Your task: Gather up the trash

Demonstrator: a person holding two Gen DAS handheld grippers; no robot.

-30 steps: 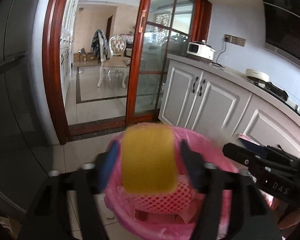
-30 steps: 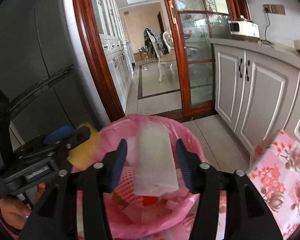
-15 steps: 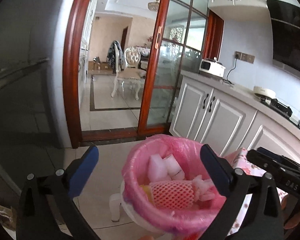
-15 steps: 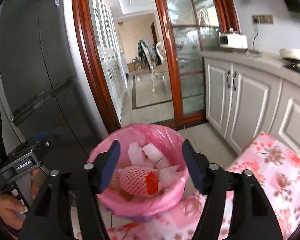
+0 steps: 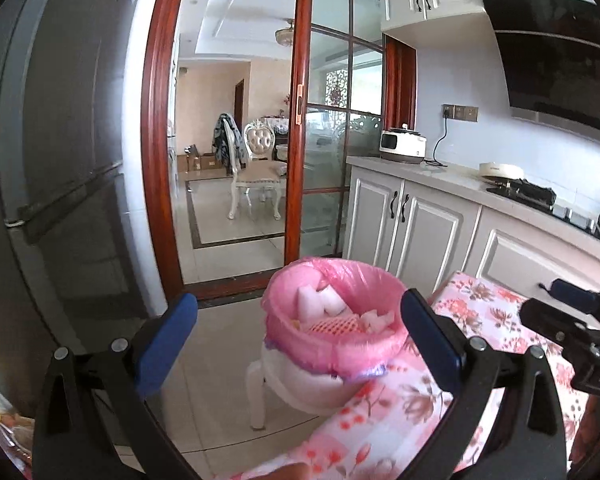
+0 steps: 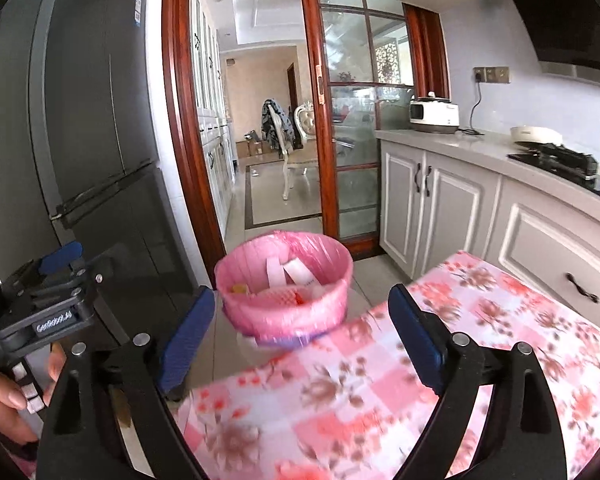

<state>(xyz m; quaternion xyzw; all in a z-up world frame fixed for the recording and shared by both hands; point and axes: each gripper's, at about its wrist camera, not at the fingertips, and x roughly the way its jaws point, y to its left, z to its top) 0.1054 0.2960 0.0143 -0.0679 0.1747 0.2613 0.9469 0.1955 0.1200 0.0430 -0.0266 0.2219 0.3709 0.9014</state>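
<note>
A bin lined with a pink bag (image 5: 336,344) (image 6: 284,308) stands on a white stool beyond the table's far edge. It holds white foam pieces (image 5: 312,300) (image 6: 276,272), a pink foam net (image 5: 332,325) (image 6: 280,296) and a yellow bit (image 6: 240,289). My left gripper (image 5: 296,336) is open and empty, drawn back from the bin. My right gripper (image 6: 300,332) is open and empty above the table edge. Each gripper shows at the edge of the other's view.
A table with a pink floral cloth (image 6: 380,392) (image 5: 480,320) lies under the grippers. A dark fridge (image 6: 80,140) stands left. White cabinets and a counter with a cooker and stove (image 6: 552,156) run along the right. A red-framed glass door (image 5: 320,160) is behind.
Both grippers opened and dropped their loads, the yellow sponge and the white foam piece, into the bin. Both then drew back from the bin.
</note>
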